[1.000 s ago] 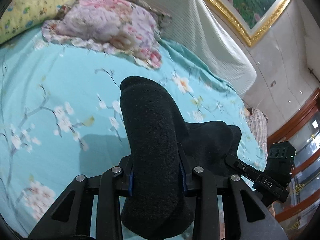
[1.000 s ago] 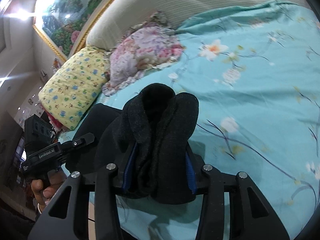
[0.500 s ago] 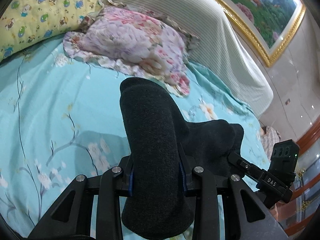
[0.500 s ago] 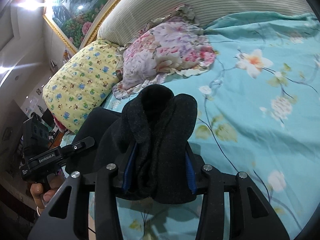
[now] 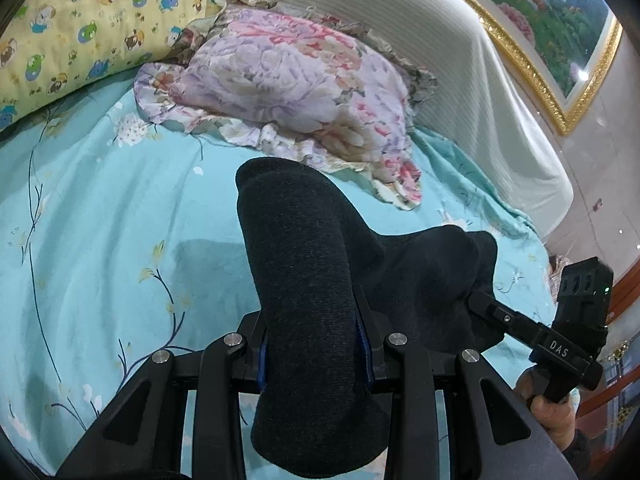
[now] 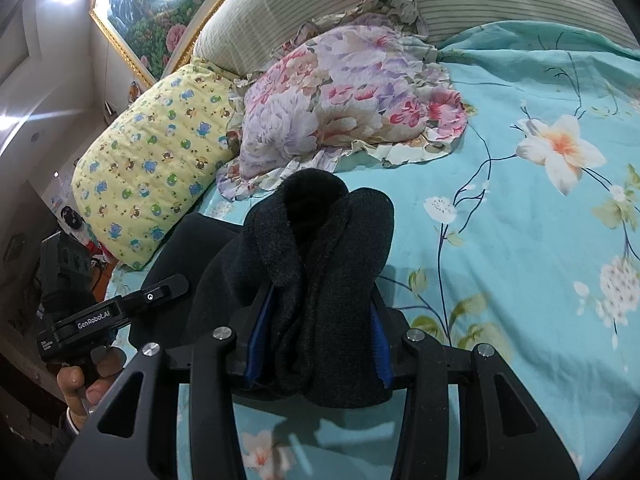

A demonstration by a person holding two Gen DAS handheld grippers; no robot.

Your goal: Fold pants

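The dark grey pants (image 5: 304, 280) hang between both grippers above the bed. My left gripper (image 5: 314, 356) is shut on a thick bunch of the pants, which bulges up past its jaws. My right gripper (image 6: 316, 344) is shut on another bunched fold of the pants (image 6: 320, 248). The cloth spans between the two. The right gripper also shows at the right of the left wrist view (image 5: 532, 336), and the left gripper at the left of the right wrist view (image 6: 116, 312). Both fingertip pairs are hidden by cloth.
The bed has a turquoise floral sheet (image 5: 100, 220). A pink floral pillow (image 5: 288, 84) and a yellow cartoon pillow (image 5: 60, 32) lie ahead by the striped headboard (image 5: 420, 40). A gold-framed painting (image 5: 560, 20) hangs on the wall behind.
Both grippers have moved forward toward the pillows and headboard with the pants held in them; the pillows now loom larger and closer. Both grips are unchanged.
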